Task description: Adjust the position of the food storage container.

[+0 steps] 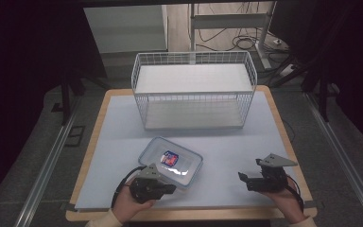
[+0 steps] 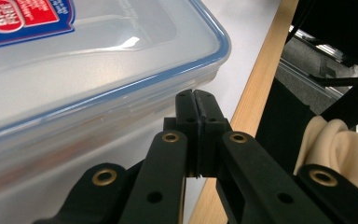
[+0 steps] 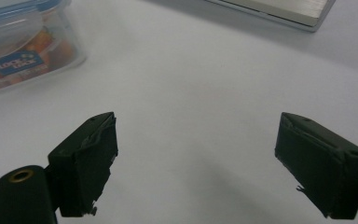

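— Surface [image 1: 246, 146], pale blue; what's on it?
— White wire basket [image 1: 194, 90] at the back, clear blue-rimmed plastic lidded container [image 1: 170, 161] near the front.
— Jaws?
— Left gripper [image 2: 196, 100] closed, empty, at the container's corner; right gripper [image 3: 196, 158] wide open, well apart.

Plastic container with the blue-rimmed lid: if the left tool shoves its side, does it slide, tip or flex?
The plastic container is low, wide and flat, so it probably slides rather than tips. Its clear walls look rigid, so little flex is likely. It seems nearly empty and rests on the smooth table cover, so it may skate or spin under an off-centre push from the shut left tool.
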